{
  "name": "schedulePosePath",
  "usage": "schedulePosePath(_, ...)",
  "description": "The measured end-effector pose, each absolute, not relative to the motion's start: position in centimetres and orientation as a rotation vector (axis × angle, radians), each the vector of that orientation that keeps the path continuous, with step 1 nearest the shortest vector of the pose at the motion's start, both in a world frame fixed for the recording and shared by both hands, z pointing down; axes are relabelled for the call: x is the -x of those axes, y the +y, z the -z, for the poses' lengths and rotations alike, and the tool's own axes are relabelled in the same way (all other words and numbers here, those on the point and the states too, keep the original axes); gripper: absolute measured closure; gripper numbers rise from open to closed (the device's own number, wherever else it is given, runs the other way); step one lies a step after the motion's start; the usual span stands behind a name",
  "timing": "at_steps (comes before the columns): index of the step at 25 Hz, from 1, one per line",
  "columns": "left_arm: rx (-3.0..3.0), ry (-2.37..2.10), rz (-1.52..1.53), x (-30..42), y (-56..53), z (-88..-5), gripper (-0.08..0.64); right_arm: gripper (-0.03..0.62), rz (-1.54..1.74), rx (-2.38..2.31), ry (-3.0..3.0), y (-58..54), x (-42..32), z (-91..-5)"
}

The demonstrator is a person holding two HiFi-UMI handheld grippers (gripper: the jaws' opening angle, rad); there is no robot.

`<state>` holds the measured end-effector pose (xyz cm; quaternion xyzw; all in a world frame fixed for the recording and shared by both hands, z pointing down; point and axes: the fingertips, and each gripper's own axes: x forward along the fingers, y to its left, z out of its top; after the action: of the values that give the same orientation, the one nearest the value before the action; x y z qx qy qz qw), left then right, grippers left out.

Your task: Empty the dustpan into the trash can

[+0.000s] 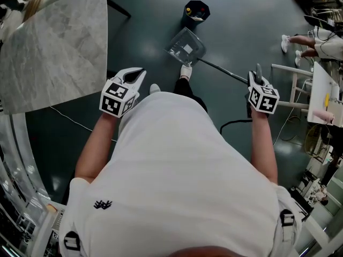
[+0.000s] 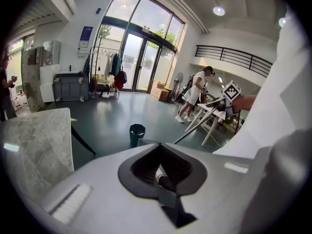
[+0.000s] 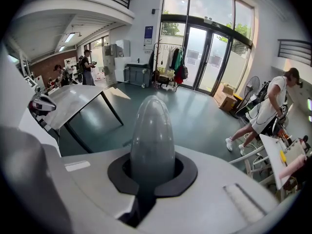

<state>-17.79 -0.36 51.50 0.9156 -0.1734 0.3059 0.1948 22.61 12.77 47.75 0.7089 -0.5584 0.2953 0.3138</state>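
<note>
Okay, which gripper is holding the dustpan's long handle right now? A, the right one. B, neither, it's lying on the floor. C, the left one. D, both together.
A: the right gripper is closed on the grey end of the dustpan handle, while the left gripper is shut on nothing, off to the side.

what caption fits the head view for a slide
Right gripper holds the dustpan by its handle near the trash can.

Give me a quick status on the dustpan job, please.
Status: right tool shut on handle; left tool shut, empty. The dustpan just short of trash can, not over it. Only the person's shoe near, behind the pan.
</note>
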Motion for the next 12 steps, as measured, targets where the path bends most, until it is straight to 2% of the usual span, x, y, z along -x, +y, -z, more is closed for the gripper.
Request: schedulePosePath(12, -2.566, -0.477, -0.857, 17.72, -0.13, -51.48, 0.503, 0.589, -0.783, -1.861, -1.487, 12.57, -21.95, -47.71)
